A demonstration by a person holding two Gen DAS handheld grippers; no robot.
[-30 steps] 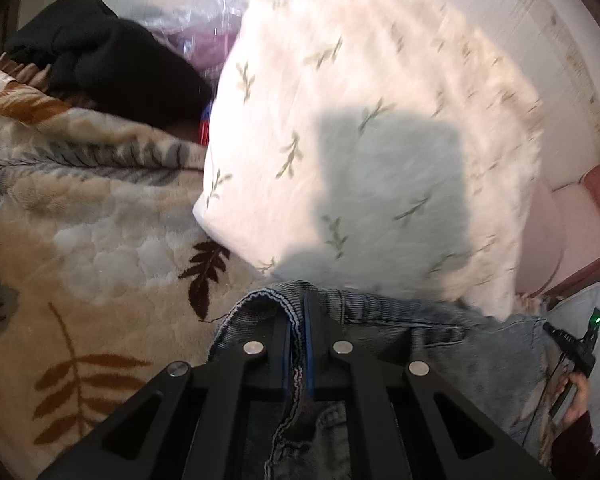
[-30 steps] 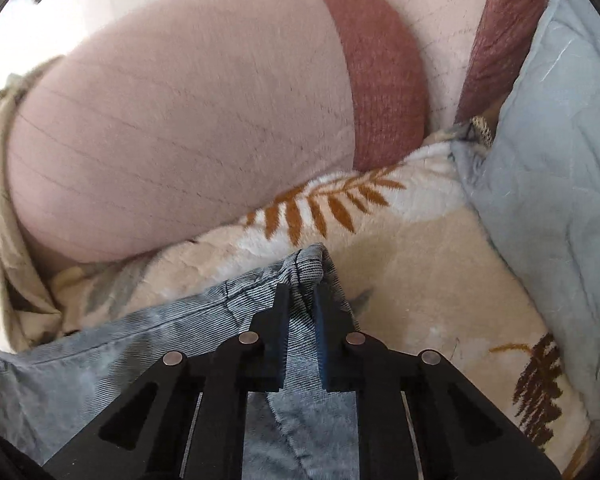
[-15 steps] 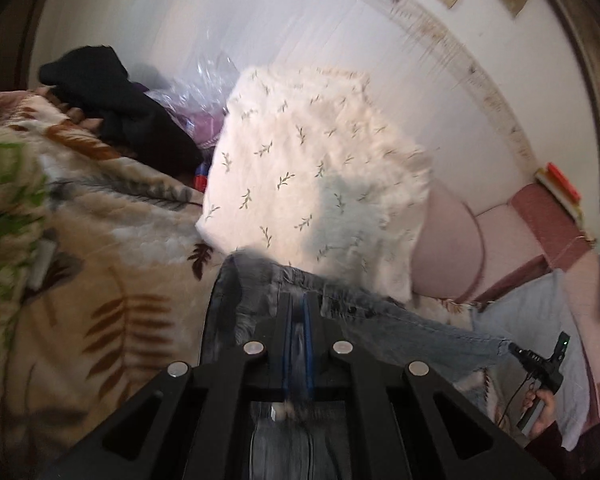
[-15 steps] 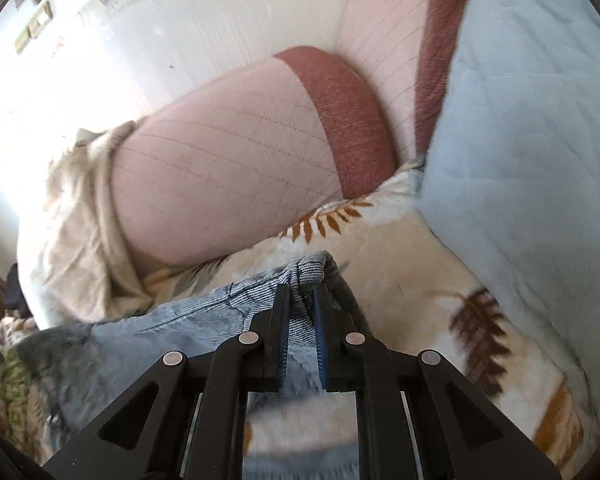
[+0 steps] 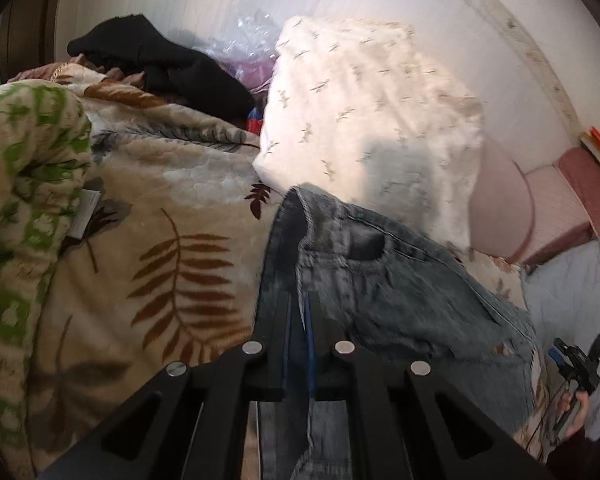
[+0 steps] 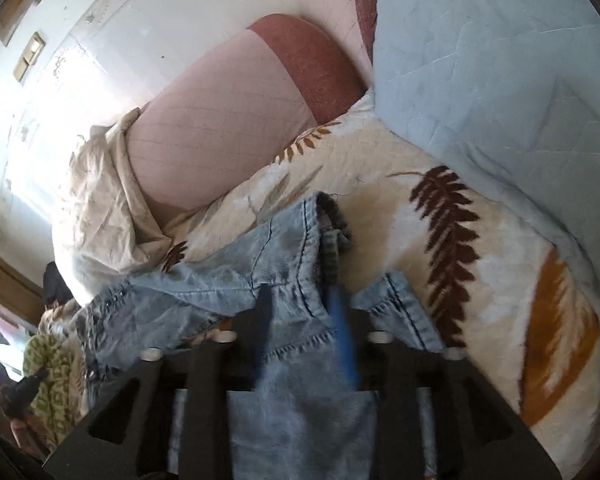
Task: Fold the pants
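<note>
The blue denim pants [image 5: 380,280] lie on a beige leaf-print blanket [image 5: 172,216] on the bed. My left gripper [image 5: 299,300] is shut on the pants' waistband edge, with denim running between the fingers. In the right wrist view the pants [image 6: 284,252] run forward between my right gripper's [image 6: 300,300] fingers, which stand apart with cloth lying loosely between them. The right gripper also shows small at the lower right of the left wrist view [image 5: 576,360].
A white leaf-print pillow [image 5: 372,120] and a pink bolster [image 6: 220,120] sit at the head of the bed. A black garment [image 5: 160,60] lies far left. A green-patterned blanket [image 5: 20,184] is at the left, a light blue quilt [image 6: 500,60] at the right.
Both grippers have pulled back from the pillows, dragging the pants over the blanket. The right gripper's fingers have spread apart from their pinched grip on the denim. The left stays pinched.
</note>
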